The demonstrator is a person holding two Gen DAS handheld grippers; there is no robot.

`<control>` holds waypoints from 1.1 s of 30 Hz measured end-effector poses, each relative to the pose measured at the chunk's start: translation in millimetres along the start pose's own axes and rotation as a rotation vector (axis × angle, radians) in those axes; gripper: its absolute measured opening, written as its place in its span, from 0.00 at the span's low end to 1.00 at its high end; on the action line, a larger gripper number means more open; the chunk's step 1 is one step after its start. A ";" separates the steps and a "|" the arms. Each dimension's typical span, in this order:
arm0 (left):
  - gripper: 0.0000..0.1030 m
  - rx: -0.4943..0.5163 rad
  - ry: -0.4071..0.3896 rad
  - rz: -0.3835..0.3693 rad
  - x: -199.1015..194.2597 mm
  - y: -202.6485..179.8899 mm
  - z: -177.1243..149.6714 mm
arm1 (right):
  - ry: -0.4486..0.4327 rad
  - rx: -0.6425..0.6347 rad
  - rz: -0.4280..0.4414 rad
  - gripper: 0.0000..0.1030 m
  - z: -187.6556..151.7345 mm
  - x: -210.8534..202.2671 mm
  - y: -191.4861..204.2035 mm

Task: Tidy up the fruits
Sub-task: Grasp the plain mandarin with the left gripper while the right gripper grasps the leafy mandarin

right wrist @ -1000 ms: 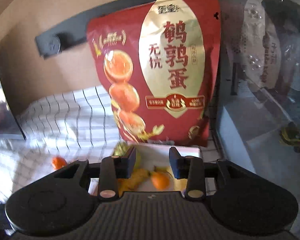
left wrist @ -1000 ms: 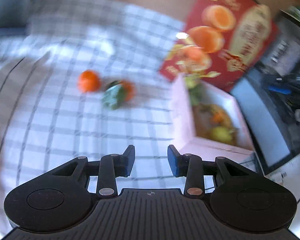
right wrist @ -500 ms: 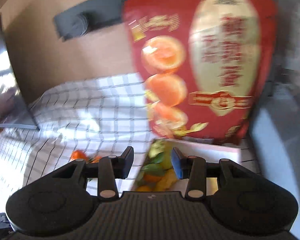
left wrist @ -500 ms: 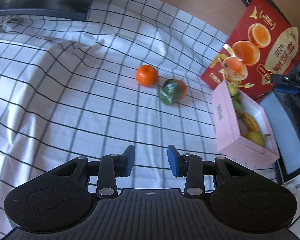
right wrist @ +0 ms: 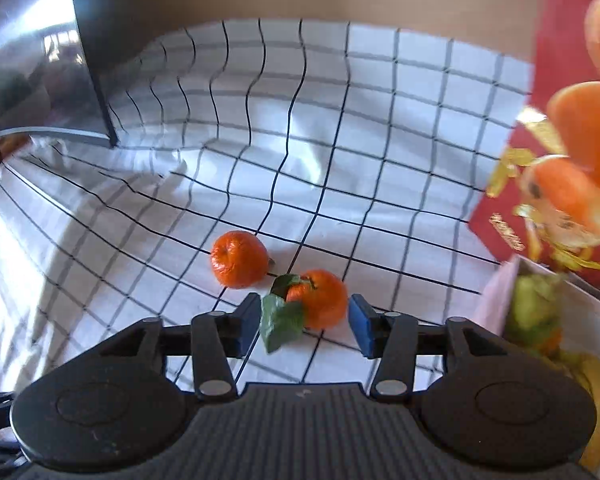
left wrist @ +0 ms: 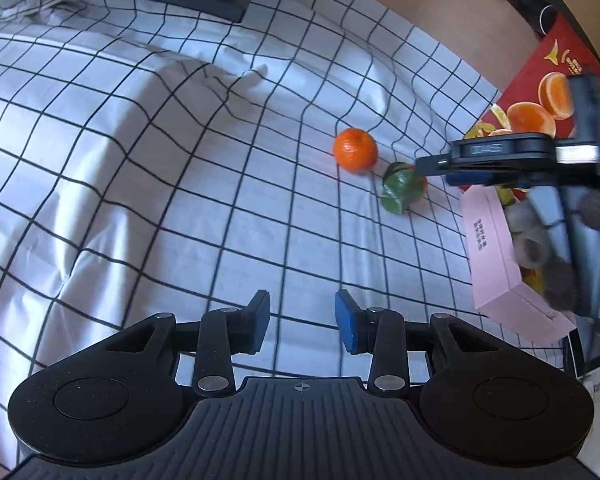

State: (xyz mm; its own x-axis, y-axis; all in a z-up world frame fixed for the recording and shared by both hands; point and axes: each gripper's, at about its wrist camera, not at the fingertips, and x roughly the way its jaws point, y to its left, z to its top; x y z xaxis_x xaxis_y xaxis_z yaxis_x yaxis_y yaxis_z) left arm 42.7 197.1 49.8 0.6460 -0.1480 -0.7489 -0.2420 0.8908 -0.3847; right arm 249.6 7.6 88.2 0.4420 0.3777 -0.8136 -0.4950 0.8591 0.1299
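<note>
The leafy tangerine [right wrist: 320,298] sits on the checked cloth [right wrist: 340,140] right between the right gripper [right wrist: 305,326] fingers, fruit closer to the right-hand pad and the green leaf [right wrist: 282,322] sticking out toward the left-hand one. Those fingers have just been opening and stand apart around it, neither pad pressing on the fruit as far as I can see. The left-hand pad looks like it's just about at the leaf though.

So the step in hand looks like grabbing this one for the pink box [right wrist: 496,300], which lies off to the right of the fingers with other fruit already in it. My take on doing it well: come down a touch further so the pads meet the round middle of the fruit, not the leaf, and shift slightly so it's centred before squeezing. Go gentle, soft skin.

The plain tangerine [right wrist: 239,259] lies just beyond the left-hand finger, close to the leafy one, so watch you don't nudge it and send it rolling.

The left gripper [left wrist: 302,322] hangs over bare cloth with its fingers apart and nothing between them, both fruits well ahead of it. A red snack bag [right wrist: 560,100] stands behind the box.
</note>
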 end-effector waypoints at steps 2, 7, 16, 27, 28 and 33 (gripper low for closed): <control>0.39 0.018 -0.002 -0.005 2.2 3.1 1.4 | 0.035 0.020 -0.006 0.53 2.5 22.0 0.0; 0.39 0.106 -0.015 -0.032 8.4 2.4 9.5 | 0.102 0.043 -0.053 0.53 1.7 61.3 0.1; 0.39 0.279 -0.003 -0.047 36.6 -21.9 34.8 | 0.037 0.027 -0.001 0.43 -13.9 18.0 5.3; 0.39 0.621 -0.074 0.018 97.7 -82.9 115.0 | 0.035 -0.004 0.005 0.43 -117.7 -75.6 22.5; 0.39 0.633 -0.059 0.009 104.9 -86.9 118.4 | 0.034 -0.005 -0.023 0.43 -126.1 -79.3 22.7; 0.41 0.690 0.010 0.042 132.7 -100.3 124.0 | 0.037 0.084 -0.069 0.43 -157.1 -95.6 9.3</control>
State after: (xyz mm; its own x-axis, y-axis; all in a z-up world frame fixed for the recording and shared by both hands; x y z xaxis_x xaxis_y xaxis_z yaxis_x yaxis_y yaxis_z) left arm 242.5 141.4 55.9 0.6385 -0.1087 -0.7619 0.2517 0.9650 0.0733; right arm 85.2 -74.8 78.2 0.4443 0.3045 -0.8425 -0.3990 0.9093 0.1183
